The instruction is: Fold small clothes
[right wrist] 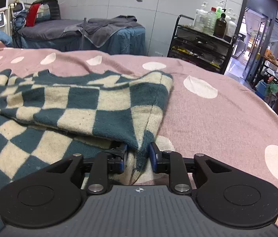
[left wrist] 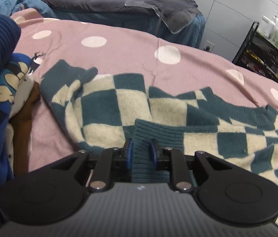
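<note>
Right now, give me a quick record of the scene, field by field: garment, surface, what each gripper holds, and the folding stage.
garment: checkered sweater, teal and cream
surface: pink dotted blanket
left gripper: shut on the sweater's ribbed teal edge
right gripper: shut on a folded-over edge of the sweater
stage: fold under way, part of the sweater lapped over itself
nearby: pile of clothes at the left

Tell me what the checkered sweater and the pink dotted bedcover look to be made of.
Teal-and-cream checkered sweater: fuzzy knit, probably wool or acrylic; nap shows, and the teal ribbed cuff has knitted ridges. Pink white-dotted bedcover: soft matte woven or brushed fabric, likely cotton or fleece; fine wrinkles, no sheen.
</note>
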